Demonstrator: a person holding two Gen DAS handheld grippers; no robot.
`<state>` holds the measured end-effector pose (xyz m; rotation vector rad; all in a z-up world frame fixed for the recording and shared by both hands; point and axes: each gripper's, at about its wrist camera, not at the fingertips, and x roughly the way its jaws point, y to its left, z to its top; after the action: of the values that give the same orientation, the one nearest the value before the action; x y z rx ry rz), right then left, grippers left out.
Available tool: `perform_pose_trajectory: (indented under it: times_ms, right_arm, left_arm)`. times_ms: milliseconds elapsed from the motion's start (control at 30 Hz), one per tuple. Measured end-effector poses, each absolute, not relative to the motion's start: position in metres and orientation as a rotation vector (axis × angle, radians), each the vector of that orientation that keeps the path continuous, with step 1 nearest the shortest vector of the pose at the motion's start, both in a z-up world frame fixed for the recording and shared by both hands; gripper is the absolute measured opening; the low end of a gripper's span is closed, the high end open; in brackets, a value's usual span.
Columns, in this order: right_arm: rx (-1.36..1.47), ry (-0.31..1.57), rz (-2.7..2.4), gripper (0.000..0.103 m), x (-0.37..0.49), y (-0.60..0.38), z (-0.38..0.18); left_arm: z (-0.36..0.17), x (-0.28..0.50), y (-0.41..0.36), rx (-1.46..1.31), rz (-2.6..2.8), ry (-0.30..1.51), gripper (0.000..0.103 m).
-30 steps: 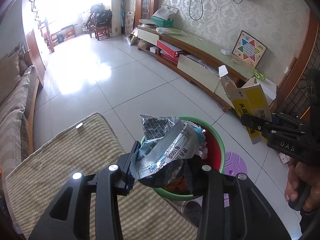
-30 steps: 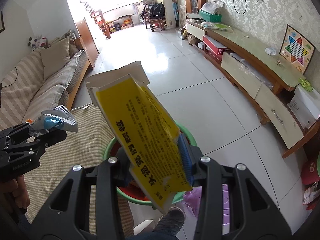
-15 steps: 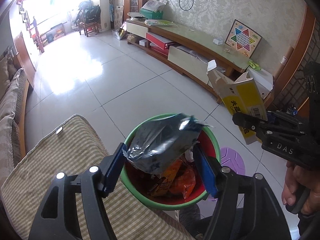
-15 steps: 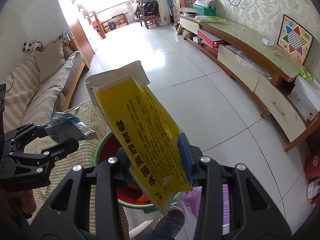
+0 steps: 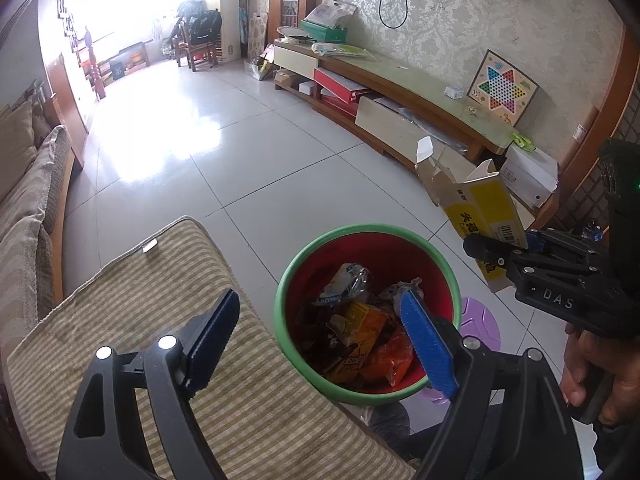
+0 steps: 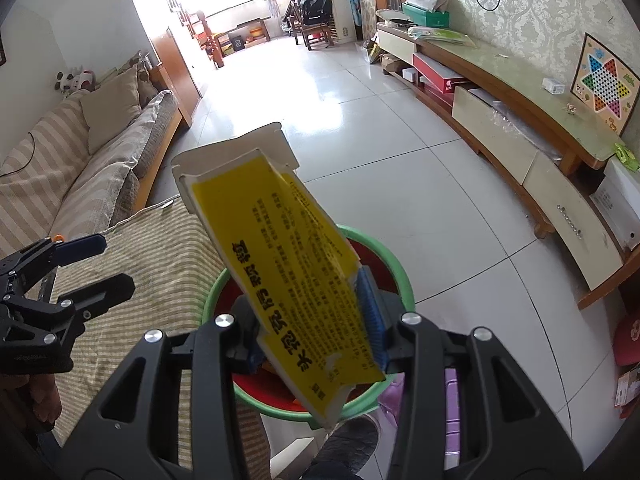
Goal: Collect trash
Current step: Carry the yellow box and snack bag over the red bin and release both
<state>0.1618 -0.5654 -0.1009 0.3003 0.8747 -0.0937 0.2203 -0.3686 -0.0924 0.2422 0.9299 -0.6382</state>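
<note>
In the left wrist view, the left tool (image 5: 316, 336) hangs with its blue-padded fingers spread wide and nothing between them, one pad over the striped cushion (image 5: 168, 320), the other over the red bin (image 5: 362, 236) with its green rim. Inside the bin lie crumpled snack wrappers (image 5: 360, 328), orange, yellow and silver. To the right, the right tool (image 5: 496, 250) is clamped on a yellow carton (image 5: 480, 208), held just beside the bin's rim. In the right wrist view, the right tool (image 6: 316, 320) grips the lower part of that yellow carton (image 6: 288, 264), which tilts up over the bin (image 6: 396, 276). The left tool (image 6: 100, 264) shows at the left edge, gaping and empty, above the cushion (image 6: 160, 256).
</note>
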Motion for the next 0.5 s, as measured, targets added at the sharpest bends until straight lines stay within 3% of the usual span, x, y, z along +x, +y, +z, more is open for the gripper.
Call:
perform_pose_trajectory:
  times_ms: [100,167,233,367,500]
  right_arm:
    - [0.289,0.878,-0.084,0.051,0.164,-0.555,-0.101]
    - [0.275,0.868,-0.084,0.072,0.164,-0.548,-0.098]
    - [0.238,0.854,-0.092,0.082,0.163,-0.538,-0.093]
    - [0.213,0.841,-0.09,0.092,0.161,-0.525,-0.084]
    - [0.19,0.84,-0.084,0.098,0.16,-0.509,-0.076]
  left_arm:
    - [-0.091,0.221,-0.353,0.234,-0.615,0.933,0.08]
    - [-0.089,0.222,-0.342,0.221,-0.602,0.935,0.08]
    - [-0.086,0.221,-0.331,0.206,-0.588,0.933,0.081]
    - [-0.077,0.218,-0.311,0.188,-0.565,0.918,0.084]
    - [-0.065,0.21,-0.287,0.155,-0.549,0.891,0.095]
